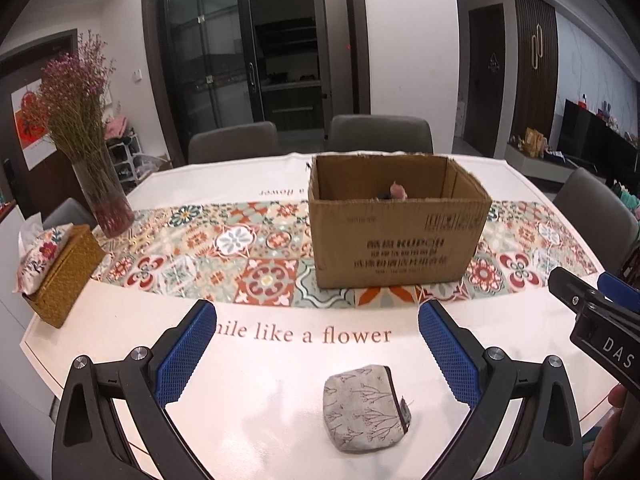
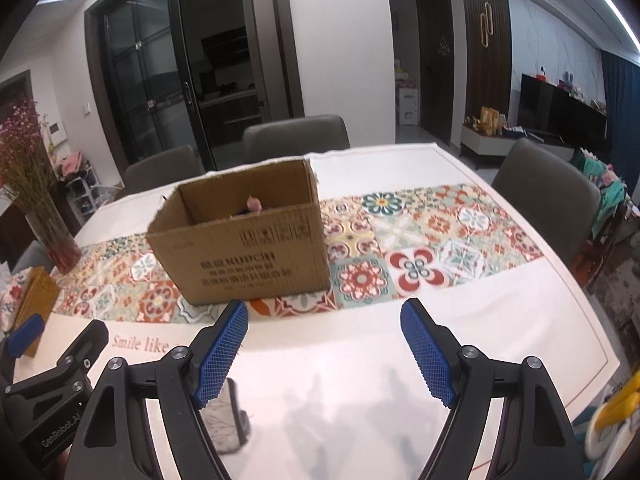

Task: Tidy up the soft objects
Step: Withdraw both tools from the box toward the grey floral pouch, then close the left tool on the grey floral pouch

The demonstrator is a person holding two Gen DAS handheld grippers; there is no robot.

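A small grey fabric pouch [image 1: 366, 408] with a twig print and a dark zipper lies on the white tablecloth near the front edge. My left gripper [image 1: 316, 354] is open and empty, just above and behind the pouch, which sits between the fingers. An open cardboard box [image 1: 396, 236] stands on the patterned runner; a pink soft item [image 1: 398, 191] peeks out inside it. My right gripper [image 2: 324, 354] is open and empty to the right of the pouch [image 2: 226, 420], which is partly hidden behind its left finger. The box [image 2: 248, 252] is ahead and to the left.
A glass vase of dried flowers [image 1: 94, 168] and a woven tissue box [image 1: 66, 270] stand at the table's left. Grey chairs [image 1: 380, 134] line the far side and right side [image 2: 548, 196]. The right gripper's body [image 1: 600, 320] shows at the right edge of the left wrist view.
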